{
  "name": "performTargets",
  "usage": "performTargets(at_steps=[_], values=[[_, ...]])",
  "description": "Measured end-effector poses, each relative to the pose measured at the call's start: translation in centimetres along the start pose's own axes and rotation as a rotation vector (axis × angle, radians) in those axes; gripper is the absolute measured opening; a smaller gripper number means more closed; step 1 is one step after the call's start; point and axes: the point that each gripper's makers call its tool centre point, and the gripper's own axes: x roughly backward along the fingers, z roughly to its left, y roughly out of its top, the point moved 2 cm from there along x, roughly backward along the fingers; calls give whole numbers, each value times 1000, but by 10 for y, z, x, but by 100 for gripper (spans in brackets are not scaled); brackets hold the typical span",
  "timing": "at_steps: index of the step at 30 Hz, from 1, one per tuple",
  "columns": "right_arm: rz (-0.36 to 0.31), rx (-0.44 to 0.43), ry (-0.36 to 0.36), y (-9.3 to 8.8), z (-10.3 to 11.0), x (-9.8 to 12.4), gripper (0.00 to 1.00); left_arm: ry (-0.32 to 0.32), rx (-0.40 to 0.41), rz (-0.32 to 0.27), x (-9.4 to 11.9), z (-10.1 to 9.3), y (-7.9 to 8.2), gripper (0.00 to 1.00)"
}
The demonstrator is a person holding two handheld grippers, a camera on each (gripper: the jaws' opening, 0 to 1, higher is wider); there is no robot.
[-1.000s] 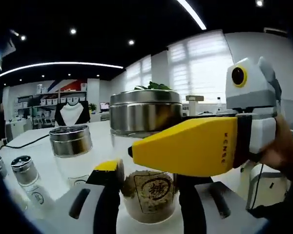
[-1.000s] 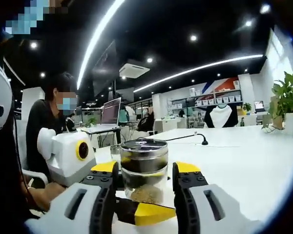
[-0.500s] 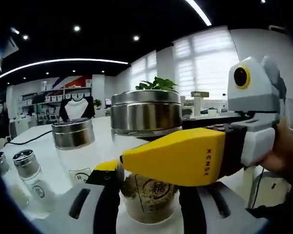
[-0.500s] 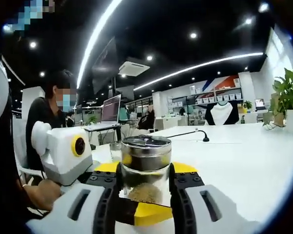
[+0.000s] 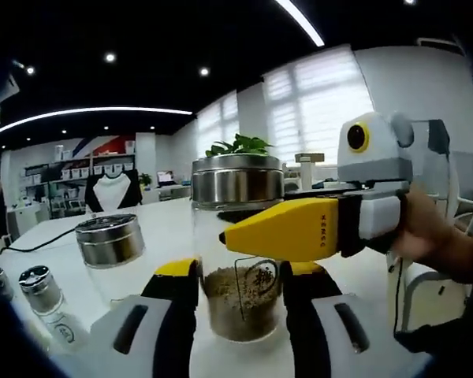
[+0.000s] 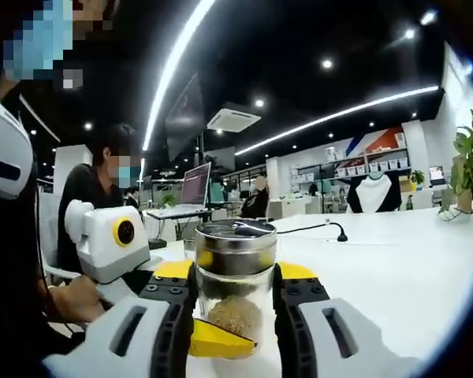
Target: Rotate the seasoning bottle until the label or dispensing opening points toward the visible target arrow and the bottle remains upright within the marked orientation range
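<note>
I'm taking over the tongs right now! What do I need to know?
Left tongs: jaws on either side of the seasoning bottle, close against its glass; a firm grip can't be confirmed.
Right tongs: jaws pressed on both sides of the same bottle, holding it.
The bottle stands upright on the white table, steel lid on, brown seasoning at the bottom, label facing the left tongs' camera.
Two more jars and stand on the table beyond the left tongs.
No target arrow is in view, so find it, turn the bottle toward it, and keep it upright.

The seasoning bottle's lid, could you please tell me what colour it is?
The seasoning bottle's lid is shiny silver metal, clearest in the left gripper view.
</note>
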Motion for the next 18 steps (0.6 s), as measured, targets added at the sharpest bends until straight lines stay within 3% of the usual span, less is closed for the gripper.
performTargets(at_steps=[8,18], values=[[-4,17,-11,2,-25,0,35,19,-18,35,8,5,-8,38],[29,26,-19,-9,-44,-4,35,20,-7,55,17,5,-15,37]])
